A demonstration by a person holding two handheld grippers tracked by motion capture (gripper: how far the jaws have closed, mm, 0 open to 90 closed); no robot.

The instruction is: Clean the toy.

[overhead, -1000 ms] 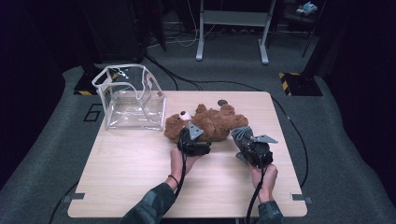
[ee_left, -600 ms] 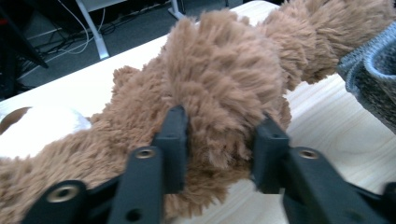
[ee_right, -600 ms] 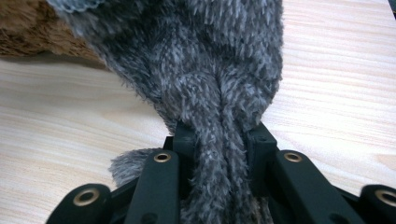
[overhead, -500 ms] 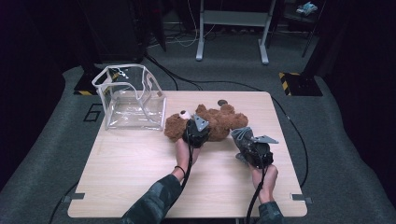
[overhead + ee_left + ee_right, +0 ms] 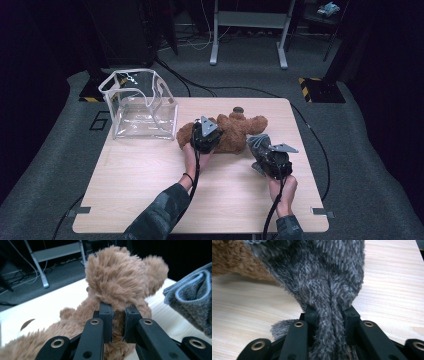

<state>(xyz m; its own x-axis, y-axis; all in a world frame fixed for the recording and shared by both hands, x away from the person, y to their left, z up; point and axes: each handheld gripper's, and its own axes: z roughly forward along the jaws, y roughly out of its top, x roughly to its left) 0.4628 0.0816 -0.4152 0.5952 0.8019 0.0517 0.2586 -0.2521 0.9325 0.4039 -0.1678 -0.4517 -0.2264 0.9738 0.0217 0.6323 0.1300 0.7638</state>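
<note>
A brown teddy bear (image 5: 235, 131) lies on its side in the middle of the wooden table (image 5: 150, 180). My left gripper (image 5: 204, 135) is shut on one furry limb of the bear (image 5: 117, 280); in the left gripper view the jaws of the left gripper (image 5: 117, 323) pinch the fur tightly. My right gripper (image 5: 267, 156) sits just right of the bear, shut on a bunched grey knitted garment (image 5: 256, 144). In the right gripper view the grey knit (image 5: 327, 277) is squeezed between the jaws of the right gripper (image 5: 329, 315), with the bear's fur (image 5: 229, 260) behind it.
A clear plastic box (image 5: 140, 105) with a white rim stands open at the table's back left corner. Cables and a metal stand's feet (image 5: 247, 57) lie on the dark floor beyond the table. The grey garment (image 5: 192, 300) hangs to the right of the bear.
My left gripper has slid a little farther from the person, onto the bear, and stays closed on its limb. The right gripper with the grey knit has hardly moved.
</note>
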